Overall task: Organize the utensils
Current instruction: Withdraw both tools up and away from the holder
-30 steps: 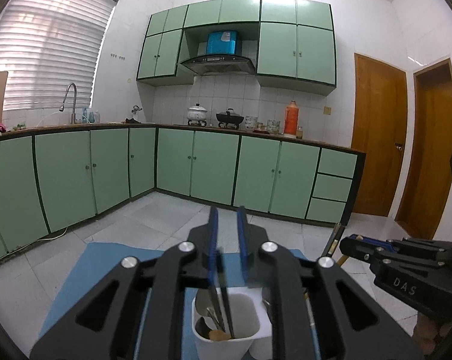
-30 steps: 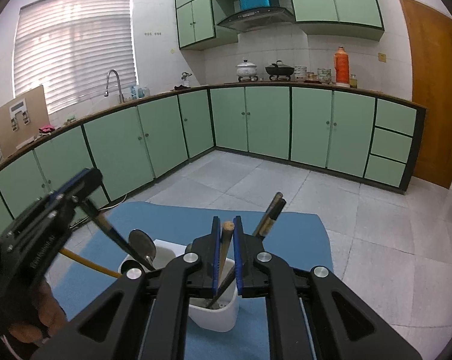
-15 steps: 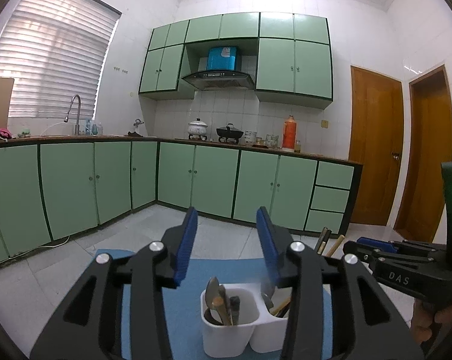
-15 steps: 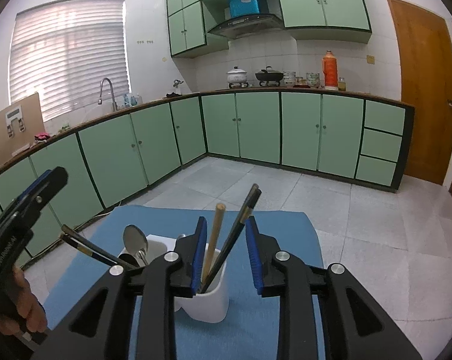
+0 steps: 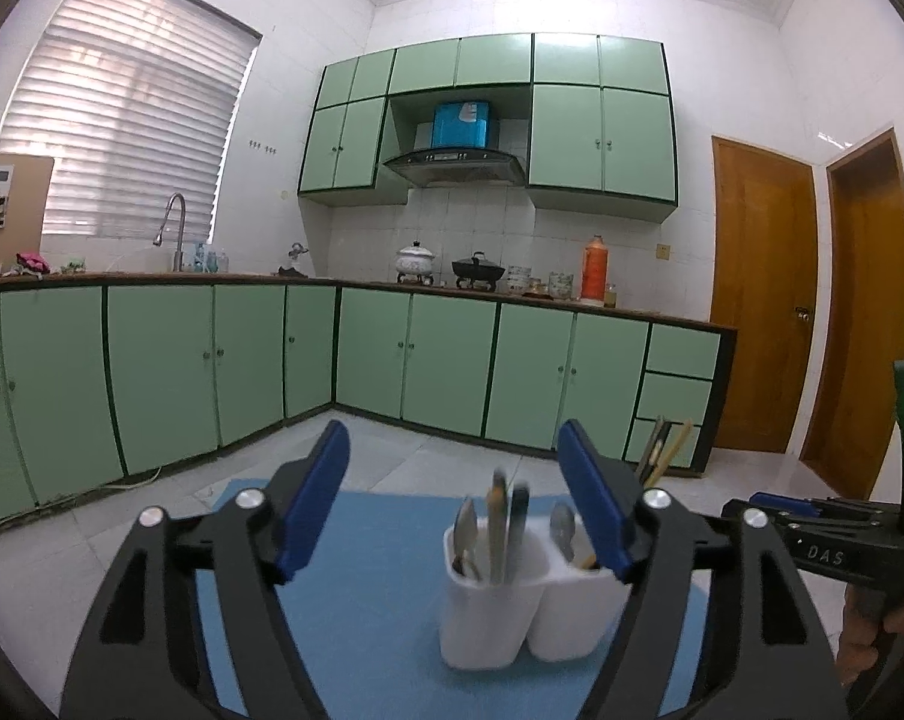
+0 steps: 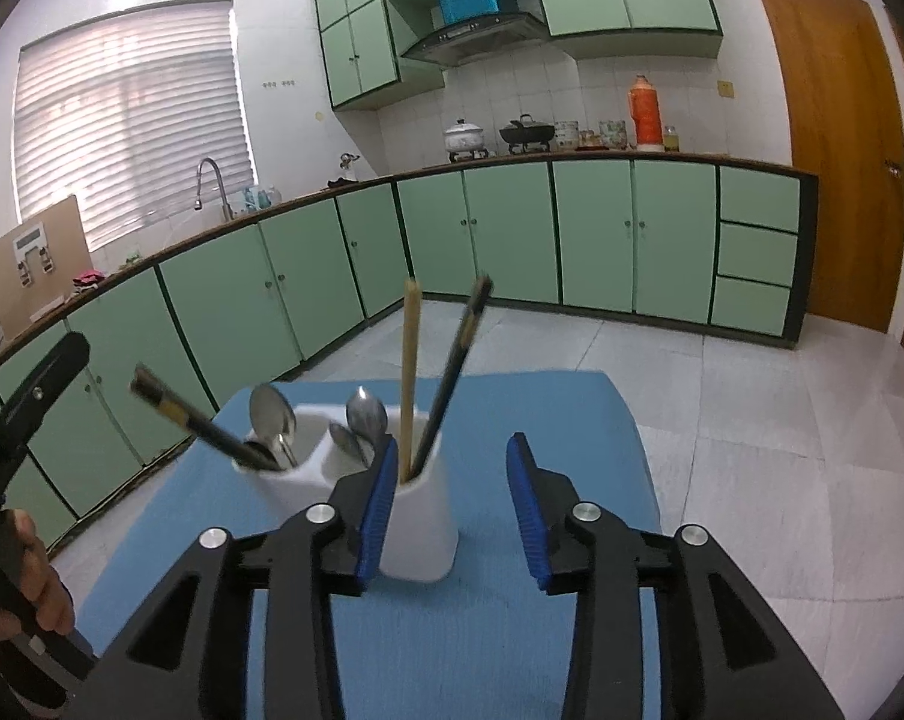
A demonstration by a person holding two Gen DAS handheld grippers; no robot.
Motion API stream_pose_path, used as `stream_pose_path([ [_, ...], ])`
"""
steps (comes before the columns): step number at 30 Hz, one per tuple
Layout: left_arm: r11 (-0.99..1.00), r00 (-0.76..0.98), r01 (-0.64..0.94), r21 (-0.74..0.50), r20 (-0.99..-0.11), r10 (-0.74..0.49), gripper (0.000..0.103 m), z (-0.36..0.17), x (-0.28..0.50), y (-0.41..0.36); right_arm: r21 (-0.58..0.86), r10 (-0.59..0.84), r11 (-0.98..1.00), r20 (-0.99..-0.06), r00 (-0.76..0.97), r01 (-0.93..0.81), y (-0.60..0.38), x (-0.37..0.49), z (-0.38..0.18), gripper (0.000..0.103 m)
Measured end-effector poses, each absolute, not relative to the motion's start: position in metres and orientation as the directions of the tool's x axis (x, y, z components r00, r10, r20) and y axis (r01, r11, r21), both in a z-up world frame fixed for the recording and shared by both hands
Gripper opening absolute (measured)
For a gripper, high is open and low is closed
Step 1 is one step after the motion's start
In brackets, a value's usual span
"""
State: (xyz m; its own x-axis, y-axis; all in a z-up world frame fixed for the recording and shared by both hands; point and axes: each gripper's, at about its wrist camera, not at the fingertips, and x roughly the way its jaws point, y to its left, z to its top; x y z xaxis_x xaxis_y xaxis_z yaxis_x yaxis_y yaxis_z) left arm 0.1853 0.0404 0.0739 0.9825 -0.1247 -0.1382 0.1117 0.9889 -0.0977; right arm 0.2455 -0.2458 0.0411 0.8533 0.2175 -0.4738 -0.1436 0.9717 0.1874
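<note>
The white utensil holder [image 6: 386, 498] stands upright on the blue mat [image 6: 542, 420], lower centre of the right wrist view. Left to right in that view:

1. Dark chopsticks [image 6: 194, 417] lean out toward the left edge, long axis tilted up-left.
2. Spoons [image 6: 272, 414] stand bowl-up in the left and middle compartments.
3. A wooden chopstick [image 6: 409, 378] stands near vertical; a dark chopstick [image 6: 455, 372] leans up-right.

The left gripper [image 5: 455, 510] is released, jaws opening, nothing pressed between them. The right gripper [image 6: 452, 510] is likewise released, jaws opening, clear of the sticks.

Procedure, as judged: draw both grippers straight back. Keep the pads clear of the leaning handles, or the holder may tip.
</note>
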Motion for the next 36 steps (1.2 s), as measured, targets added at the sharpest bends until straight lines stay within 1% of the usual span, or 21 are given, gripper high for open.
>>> stream_pose_path([
  [4,0.992,0.976,0.095,-0.084,-0.187,-0.109,0.077,0.058,0.175,0.044,0.21,0.215,0.97,-0.487,0.847,-0.125,-0.249,0.231,0.024,0.039],
  [6,0.994,0.972,0.08,-0.078,-0.215,-0.095,0.084,0.048,0.168,0.045,0.207,0.196,0.973,-0.495,0.847,-0.105,-0.25,0.222,0.015,0.04],
  [8,0.993,0.962,0.085,-0.086,-0.254,-0.105,0.088,0.038,0.163,0.047,0.203,0.186,0.975,-0.502,0.845,-0.093,-0.249,0.214,0.007,0.04],
  [15,0.993,0.929,0.078,-0.09,-0.354,-0.106,0.094,0.013,0.149,0.052,0.178,0.162,0.981,-0.527,0.834,-0.079,-0.236,0.187,-0.014,0.04],
  [19,0.993,0.915,0.079,-0.092,-0.387,-0.109,0.095,0.005,0.136,0.056,0.184,0.165,0.98,-0.535,0.829,-0.077,-0.229,0.172,-0.021,0.042],
  [23,0.994,0.909,0.078,-0.076,-0.404,-0.102,0.096,0.001,0.121,0.055,0.199,0.176,0.977,-0.538,0.824,-0.078,-0.228,0.155,-0.025,0.045],
  [32,0.994,0.889,0.094,-0.063,-0.443,-0.113,0.098,-0.008,0.087,0.053,0.18,0.173,0.98,-0.538,0.825,-0.087,-0.221,0.116,-0.03,0.051],
  [34,0.994,0.889,0.092,-0.058,-0.446,-0.109,0.098,-0.009,0.079,0.054,0.162,0.163,0.983,-0.536,0.829,-0.089,-0.218,0.109,-0.028,0.053],
  [36,0.995,0.888,0.089,-0.05,-0.448,-0.102,0.098,-0.008,0.073,0.054,0.145,0.155,0.985,-0.533,0.832,-0.09,-0.215,0.101,-0.027,0.059],
])
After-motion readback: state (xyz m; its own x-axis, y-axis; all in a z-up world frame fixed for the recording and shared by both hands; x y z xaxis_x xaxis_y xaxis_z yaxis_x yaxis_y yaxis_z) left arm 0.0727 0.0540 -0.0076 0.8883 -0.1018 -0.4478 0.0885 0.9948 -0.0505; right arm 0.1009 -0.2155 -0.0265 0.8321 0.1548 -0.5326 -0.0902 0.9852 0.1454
